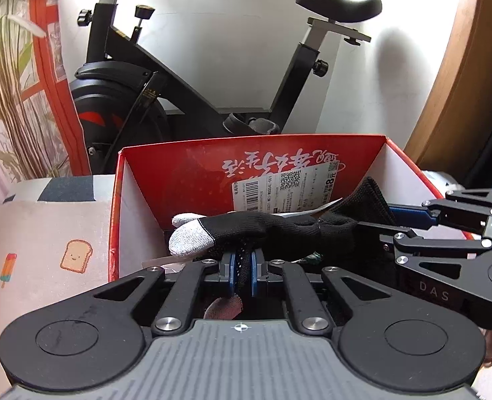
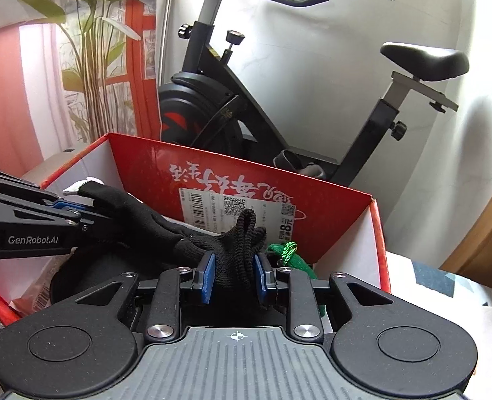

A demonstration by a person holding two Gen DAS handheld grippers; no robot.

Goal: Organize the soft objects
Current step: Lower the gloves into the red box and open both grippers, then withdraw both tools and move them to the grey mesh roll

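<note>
A black knit glove [image 1: 279,228] with grey-white fingertips [image 1: 191,236] is stretched over the open red cardboard box [image 1: 179,173]. My left gripper [image 1: 243,266] is shut on the glove's finger end. My right gripper [image 2: 234,273] is shut on the glove's bunched cuff [image 2: 242,236]. In the left wrist view the right gripper [image 1: 392,223] comes in from the right. In the right wrist view the left gripper [image 2: 89,211] comes in from the left, holding the glove [image 2: 139,213]. A green knit item [image 2: 287,253] lies in the box [image 2: 346,220] beside the cuff.
The box stands on a printed cloth surface [image 1: 46,233]. A black exercise bike [image 1: 186,80] stands behind it against a white wall. A plant [image 2: 89,33] and a red frame are at the left. Dark items and a packet [image 2: 39,295] lie in the box.
</note>
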